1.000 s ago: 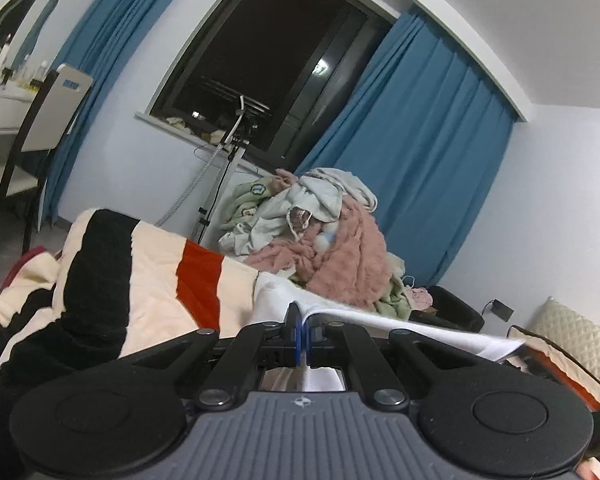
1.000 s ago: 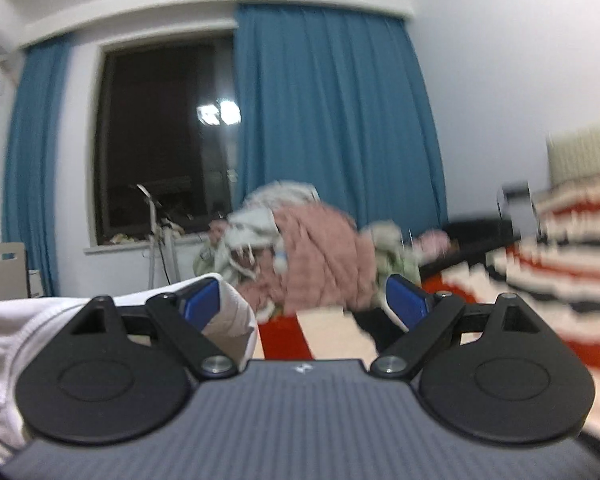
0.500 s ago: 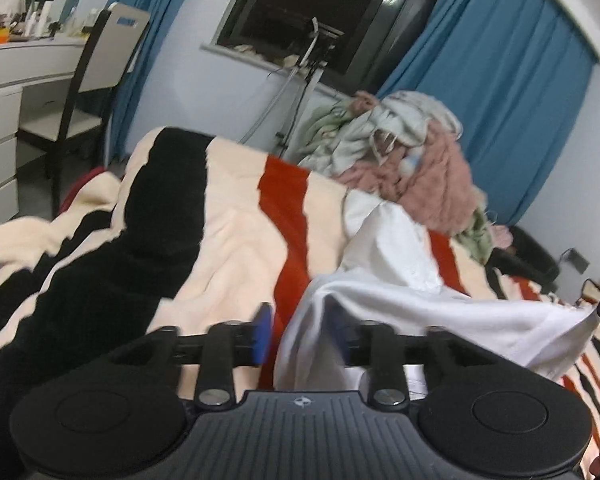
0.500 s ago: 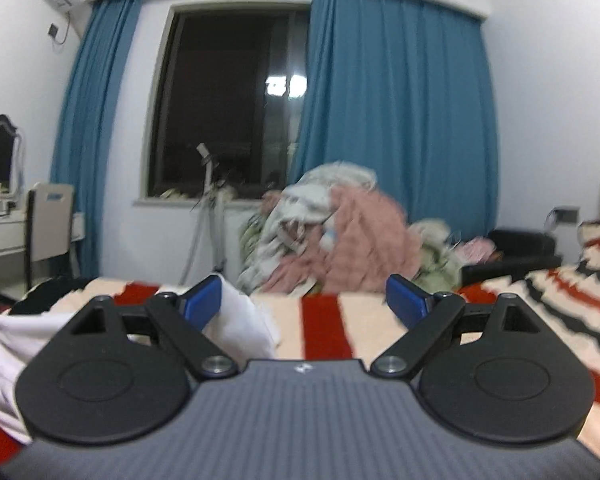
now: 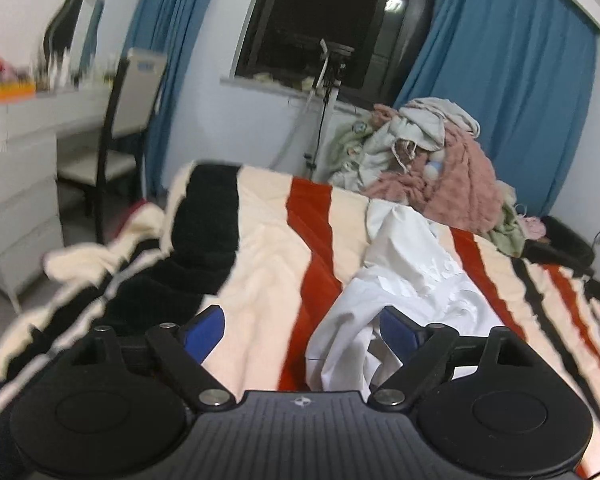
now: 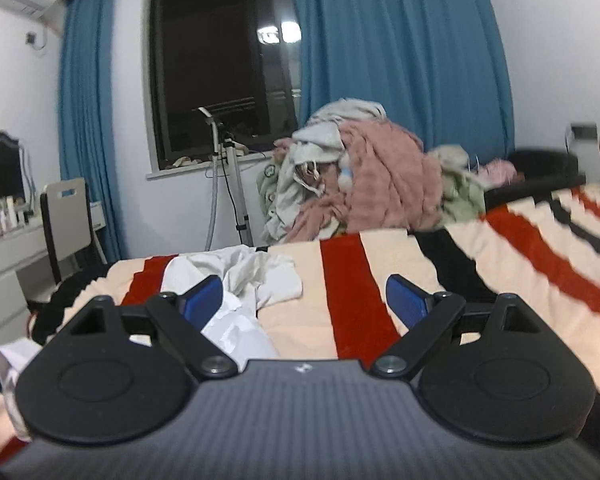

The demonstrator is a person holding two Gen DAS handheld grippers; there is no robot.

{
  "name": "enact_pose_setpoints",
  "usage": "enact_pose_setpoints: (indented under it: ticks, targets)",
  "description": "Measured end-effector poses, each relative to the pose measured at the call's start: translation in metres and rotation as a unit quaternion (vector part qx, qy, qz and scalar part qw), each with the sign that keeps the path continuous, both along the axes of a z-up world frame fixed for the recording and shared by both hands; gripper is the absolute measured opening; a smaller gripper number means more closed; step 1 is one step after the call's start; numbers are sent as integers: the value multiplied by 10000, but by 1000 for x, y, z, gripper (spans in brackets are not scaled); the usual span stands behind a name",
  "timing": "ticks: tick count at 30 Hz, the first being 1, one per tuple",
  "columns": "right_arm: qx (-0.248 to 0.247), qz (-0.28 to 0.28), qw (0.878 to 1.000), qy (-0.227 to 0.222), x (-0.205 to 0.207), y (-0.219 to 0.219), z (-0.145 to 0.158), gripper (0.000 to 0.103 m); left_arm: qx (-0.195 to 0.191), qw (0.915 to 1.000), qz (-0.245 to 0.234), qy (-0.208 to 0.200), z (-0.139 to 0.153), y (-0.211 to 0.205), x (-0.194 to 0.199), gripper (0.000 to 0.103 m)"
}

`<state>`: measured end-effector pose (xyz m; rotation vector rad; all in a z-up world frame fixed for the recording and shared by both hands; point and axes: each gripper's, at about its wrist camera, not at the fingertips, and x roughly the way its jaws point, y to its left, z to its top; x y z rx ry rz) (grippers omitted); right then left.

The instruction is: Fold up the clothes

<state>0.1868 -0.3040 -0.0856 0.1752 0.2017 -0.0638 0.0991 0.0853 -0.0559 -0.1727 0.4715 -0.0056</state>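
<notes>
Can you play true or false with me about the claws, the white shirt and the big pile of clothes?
1. Both claws are open. True: the left claw and the right claw each gape wide, holding nothing.
2. The white shirt is neatly folded. False: it lies crumpled on the striped blanket.
3. The clothes pile sits at the far end of the bed. True.
4. The curtains are red. False: they are blue.
5. The left claw is pinching the shirt. False: its jaws stand apart, with cloth lying loose between them.
</notes>
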Motion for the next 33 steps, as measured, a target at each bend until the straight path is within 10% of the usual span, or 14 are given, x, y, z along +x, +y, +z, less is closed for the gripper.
enact_pose_setpoints:
  ticks: [8, 16, 21, 26, 33]
  targets:
    - [426, -145, 9983, 369, 2, -11, -7, 90, 2096, 9677, -621, -1257, 1, -89, -38, 98]
    - [517, -89, 9961, 706, 3, -13, -19, 90, 4129, 8725, -2322, -1194, -71, -188, -41, 95]
    - [584, -38, 9940, 921, 3, -16, -26, 90, 4774, 8330, -2655, -880, -113, -199, -26, 69]
    - [551, 94, 9927, 1071, 3, -12, -31, 90, 4319, 8642, -2511, -597, -105, -182, -7, 14]
    - [94, 753, 9905, 1149, 5, 17, -40, 90, 2584, 9395, -2179, -546, -44, -136, -7, 9]
